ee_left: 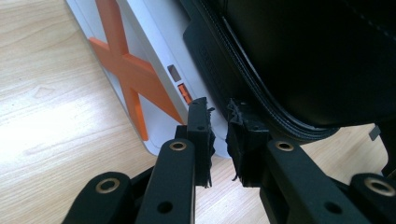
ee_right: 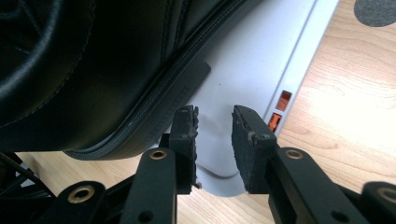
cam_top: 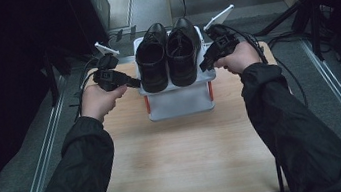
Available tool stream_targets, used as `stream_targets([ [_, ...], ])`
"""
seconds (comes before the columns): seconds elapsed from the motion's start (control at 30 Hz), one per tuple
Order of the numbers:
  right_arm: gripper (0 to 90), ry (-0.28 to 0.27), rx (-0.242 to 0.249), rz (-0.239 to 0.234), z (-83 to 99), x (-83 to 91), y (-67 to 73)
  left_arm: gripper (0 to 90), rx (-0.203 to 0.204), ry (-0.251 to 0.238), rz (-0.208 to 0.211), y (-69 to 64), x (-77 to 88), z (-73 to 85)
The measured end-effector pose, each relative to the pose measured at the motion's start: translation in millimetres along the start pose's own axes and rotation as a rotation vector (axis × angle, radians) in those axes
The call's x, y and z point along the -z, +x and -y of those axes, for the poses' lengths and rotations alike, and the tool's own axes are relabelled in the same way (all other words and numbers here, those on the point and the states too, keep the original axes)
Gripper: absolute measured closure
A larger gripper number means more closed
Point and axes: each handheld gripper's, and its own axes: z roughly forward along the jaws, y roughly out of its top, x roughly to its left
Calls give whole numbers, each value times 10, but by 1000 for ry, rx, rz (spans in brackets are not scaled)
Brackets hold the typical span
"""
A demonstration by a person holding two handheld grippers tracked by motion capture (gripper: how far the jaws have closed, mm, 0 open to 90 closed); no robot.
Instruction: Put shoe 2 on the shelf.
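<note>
Sleeves (cam_top: 83, 174) foremost; shoes (cam_top: 169, 56) cropped, rack (cam_top: 179, 102) half-hidden

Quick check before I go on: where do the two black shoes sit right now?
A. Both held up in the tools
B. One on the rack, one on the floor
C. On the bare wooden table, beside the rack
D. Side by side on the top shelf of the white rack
D: in the high view the black shoes stand side by side on the top shelf of the white rack, with the left tool and right tool at its sides, holding nothing.

Two black shoes (cam_top: 167, 56); one white rack (cam_top: 179, 102); two grippers (cam_top: 131, 84)
</note>
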Motion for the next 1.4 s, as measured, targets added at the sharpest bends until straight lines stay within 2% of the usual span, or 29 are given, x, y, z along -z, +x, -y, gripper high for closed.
stream_targets([
  [0.23,697,-6,14,-12,-19,-35,33,802,-8,0,-9,-72,-43,-8],
  [0.53,698,0,8,-5,-19,-25,43,807,-7,1,-8,-74,-45,-8],
  [0.77,687,-4,11,-7,-10,0,36,748,-6,2,7,-27,-21,10],
  [0.97,681,-20,13,1,40,109,-20,718,4,-8,-18,39,80,70],
  [1.17,674,-37,21,8,141,250,-96,695,9,-10,-36,126,142,185],
  [1.4,660,-54,34,7,302,281,-221,671,36,-3,-38,230,101,317],
])
